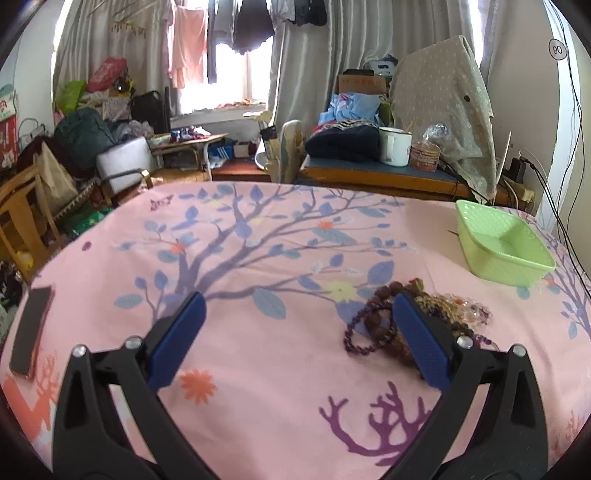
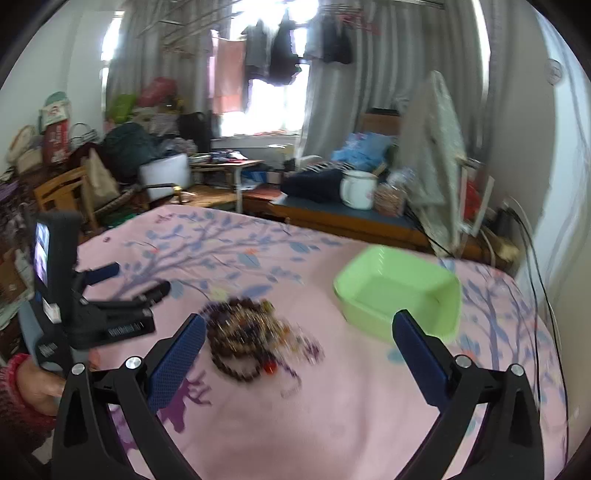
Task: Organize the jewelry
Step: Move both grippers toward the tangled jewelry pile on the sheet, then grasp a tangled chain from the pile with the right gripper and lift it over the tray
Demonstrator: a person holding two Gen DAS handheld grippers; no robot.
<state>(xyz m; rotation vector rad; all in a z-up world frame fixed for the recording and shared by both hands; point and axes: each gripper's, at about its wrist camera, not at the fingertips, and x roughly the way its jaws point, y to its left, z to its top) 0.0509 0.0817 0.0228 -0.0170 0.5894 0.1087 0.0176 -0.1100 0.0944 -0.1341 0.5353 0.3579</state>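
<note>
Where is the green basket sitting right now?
The green basket sits empty on the pink bedsheet, beyond and to the right of the jewelry pile, apart from it. In the left wrist view it is far right.

- A pink bedsheet (image 1: 258, 369) printed with purple branches and blue leaves covers the bed.
- A dark phone (image 1: 29, 328) lies flat near the bed's left edge.
- A white enamel mug (image 1: 394, 146) stands on a low blue-topped worktop (image 1: 369, 168) beyond the bed, beside a folded dark garment (image 1: 343, 142).
- A patterned grey cloth (image 1: 443, 99) drapes over something tall, to the right of the mug.
- Clothes (image 1: 251, 26) hang before the curtained window.
- A wooden chair (image 1: 22, 218) and piled bags (image 1: 85, 129) crowd the left corner.
</note>
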